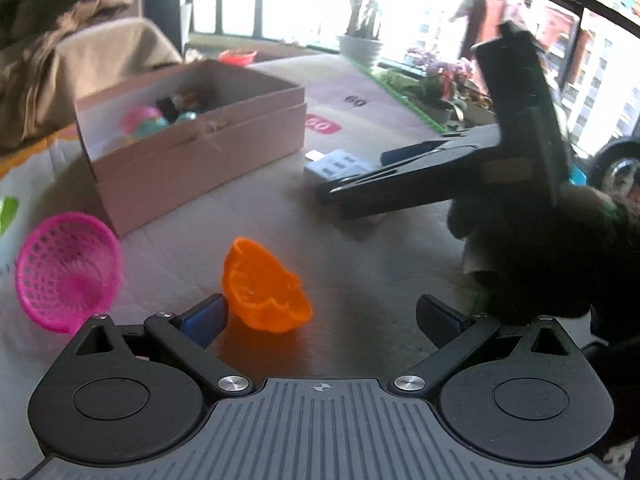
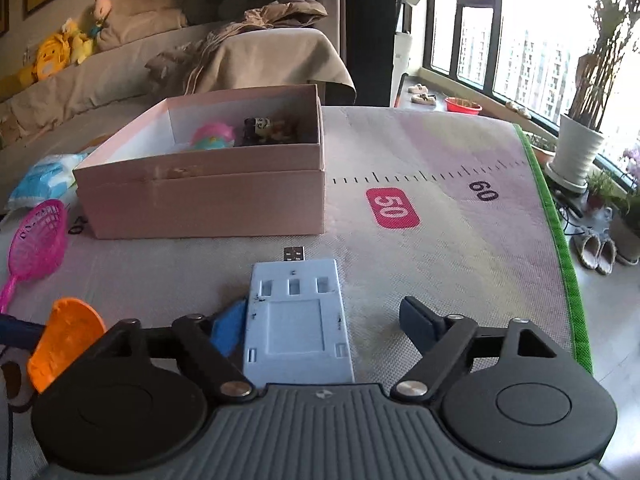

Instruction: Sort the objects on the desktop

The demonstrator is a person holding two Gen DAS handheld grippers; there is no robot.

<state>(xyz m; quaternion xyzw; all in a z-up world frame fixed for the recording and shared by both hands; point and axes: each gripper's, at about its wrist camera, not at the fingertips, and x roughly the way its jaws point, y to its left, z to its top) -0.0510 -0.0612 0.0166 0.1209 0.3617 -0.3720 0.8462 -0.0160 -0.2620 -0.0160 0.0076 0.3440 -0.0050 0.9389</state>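
Observation:
My left gripper [image 1: 320,312] is open just above the mat. An orange plastic shell piece [image 1: 262,290] lies between its fingers, touching the left pad [image 1: 204,318]. My right gripper [image 2: 324,320] is open around a pale blue USB charger block [image 2: 298,320], whose left edge is at the left pad [image 2: 230,326]. The charger block [image 1: 338,166] and the right gripper [image 1: 332,196] also show in the left wrist view. A pink cardboard box [image 2: 208,196] with toys inside stands behind; it also shows in the left wrist view [image 1: 192,160].
A pink mesh scoop [image 1: 68,272] lies left of the orange piece; it also shows in the right wrist view [image 2: 36,240]. The orange piece [image 2: 62,344] shows at the right view's left edge. A blue wipes pack [image 2: 44,180] lies left of the box. The mat's green edge [image 2: 560,240] is at the right.

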